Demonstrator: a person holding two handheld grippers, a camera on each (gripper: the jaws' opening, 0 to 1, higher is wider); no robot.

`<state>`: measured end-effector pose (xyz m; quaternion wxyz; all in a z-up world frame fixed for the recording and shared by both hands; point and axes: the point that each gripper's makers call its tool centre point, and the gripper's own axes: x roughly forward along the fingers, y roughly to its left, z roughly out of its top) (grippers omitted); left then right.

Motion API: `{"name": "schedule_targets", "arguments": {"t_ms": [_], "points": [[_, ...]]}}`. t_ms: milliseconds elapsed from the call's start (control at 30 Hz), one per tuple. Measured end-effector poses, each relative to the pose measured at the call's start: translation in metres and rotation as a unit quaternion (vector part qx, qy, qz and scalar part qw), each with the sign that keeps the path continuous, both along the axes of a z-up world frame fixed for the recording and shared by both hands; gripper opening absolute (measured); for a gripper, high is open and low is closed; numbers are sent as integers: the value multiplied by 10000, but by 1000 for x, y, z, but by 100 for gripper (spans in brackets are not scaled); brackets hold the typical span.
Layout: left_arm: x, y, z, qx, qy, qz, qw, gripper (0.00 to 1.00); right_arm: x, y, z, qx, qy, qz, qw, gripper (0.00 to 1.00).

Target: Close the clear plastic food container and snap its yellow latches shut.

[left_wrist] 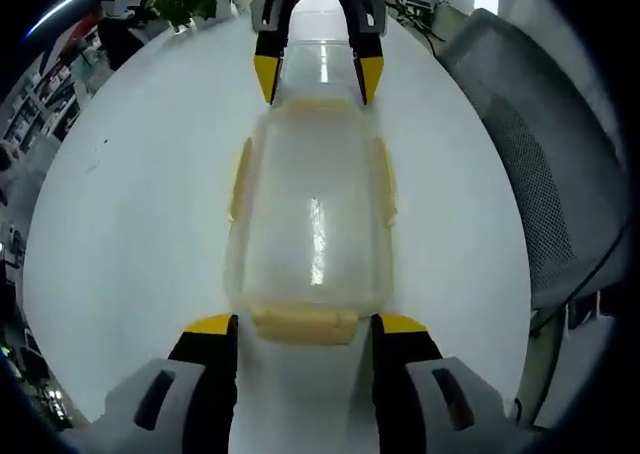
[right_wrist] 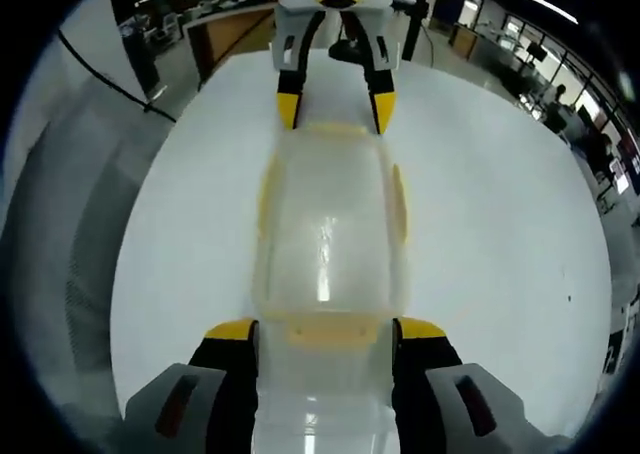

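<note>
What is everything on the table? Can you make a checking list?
Surface: white table, bare around the box.
Job's things: clear container, lid on; yellow latches at ends and sides, snapped or not unclear.
Clutter: nothing seen.
Grippers: left gripper and right gripper open, one at each end, fingers straddling the end latches.
Cables: dark cable beyond the table.
Surroundings: grey chair, office desks.
</note>
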<state>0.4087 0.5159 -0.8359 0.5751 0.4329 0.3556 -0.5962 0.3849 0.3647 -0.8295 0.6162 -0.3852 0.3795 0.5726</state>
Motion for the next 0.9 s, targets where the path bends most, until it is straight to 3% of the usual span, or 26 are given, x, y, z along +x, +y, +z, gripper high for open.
{"name": "schedule_targets", "arguments": {"t_ms": [233, 567, 633, 900], "points": [[-1, -1, -1, -68, 93, -73, 9999, 40, 0, 0, -3, -23, 71, 31, 10000, 52], [-2, -1, -1, -58, 97, 10, 9999, 39, 4, -2, -6, -245, -142, 213, 9994, 48], [-2, -2, 0, -43, 79, 16, 10000, 39, 8, -5, -6, -363, -367, 360, 9980, 43], [-3, -2, -1, 50, 45, 13, 10000, 39, 6, -5, -7, -447, -395, 398, 9974, 41]]}}
